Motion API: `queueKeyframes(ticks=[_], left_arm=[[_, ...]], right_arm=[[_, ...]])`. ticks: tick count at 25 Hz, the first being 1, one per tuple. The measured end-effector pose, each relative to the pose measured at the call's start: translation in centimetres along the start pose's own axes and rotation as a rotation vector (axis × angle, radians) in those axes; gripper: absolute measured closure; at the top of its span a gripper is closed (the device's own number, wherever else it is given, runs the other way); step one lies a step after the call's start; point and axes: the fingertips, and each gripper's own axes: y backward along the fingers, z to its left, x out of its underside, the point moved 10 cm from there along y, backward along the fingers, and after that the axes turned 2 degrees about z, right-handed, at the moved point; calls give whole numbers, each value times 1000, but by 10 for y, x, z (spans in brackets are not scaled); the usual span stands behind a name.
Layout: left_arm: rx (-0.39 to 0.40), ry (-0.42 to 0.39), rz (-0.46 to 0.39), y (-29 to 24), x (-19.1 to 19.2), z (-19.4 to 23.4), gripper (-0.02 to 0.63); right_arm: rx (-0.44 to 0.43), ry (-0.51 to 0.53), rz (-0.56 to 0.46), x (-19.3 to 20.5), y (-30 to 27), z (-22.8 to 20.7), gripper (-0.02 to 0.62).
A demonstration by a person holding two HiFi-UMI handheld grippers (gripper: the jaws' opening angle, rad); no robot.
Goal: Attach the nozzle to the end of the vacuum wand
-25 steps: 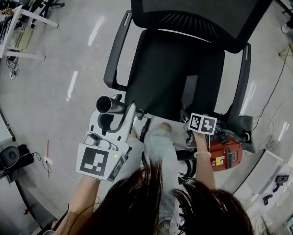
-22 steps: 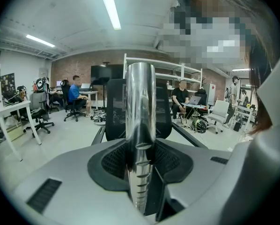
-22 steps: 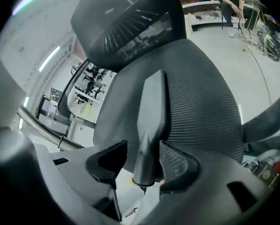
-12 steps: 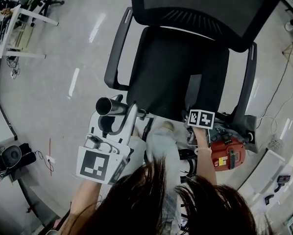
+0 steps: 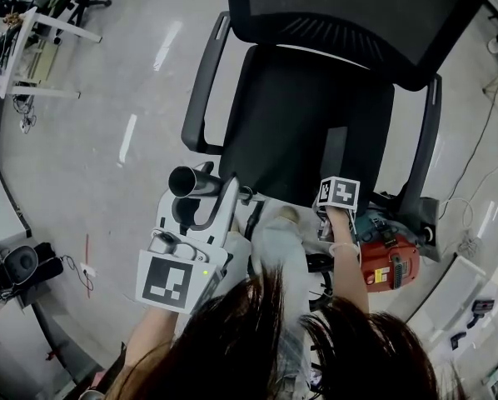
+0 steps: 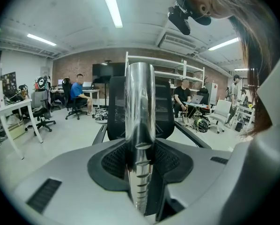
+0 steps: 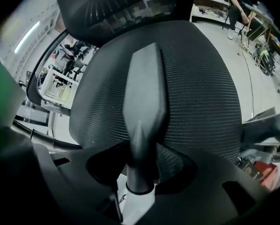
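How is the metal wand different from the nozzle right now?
The wand is shiny round metal; the nozzle is matte dark grey and flattened. The left tongs grip the wand; the right tongs are closing around the nozzle, apparently not gripping yet. The wand is held in the air; the nozzle lies against the chair seat. Both are long and narrow.

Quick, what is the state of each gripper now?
Left gripper: closed on the vacuum wand.
Right gripper: open, jaws closing around the nozzle, not yet gripping.
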Motion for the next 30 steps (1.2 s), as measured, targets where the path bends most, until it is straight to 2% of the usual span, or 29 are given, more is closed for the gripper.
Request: queueKeyframes(ticks=[6, 10, 16, 26, 30], left_arm=[[-5, 7, -5, 0, 2, 1, 456], [-10, 9, -10, 0, 2, 2, 456], [-14, 11, -17, -1, 4, 0, 456], [-14, -12, 35, 1, 11, 1, 456], [-7, 6, -17, 0, 8, 0, 456]], right_arm=[[-8, 9, -10, 1, 0, -1, 407], [-67, 5, -62, 9, 5, -6, 408], [-182, -80, -91, 12, 10, -17, 410], [-274, -125, -136, 23, 27, -9, 410], [-315, -153, -156, 28, 37, -4, 410]])
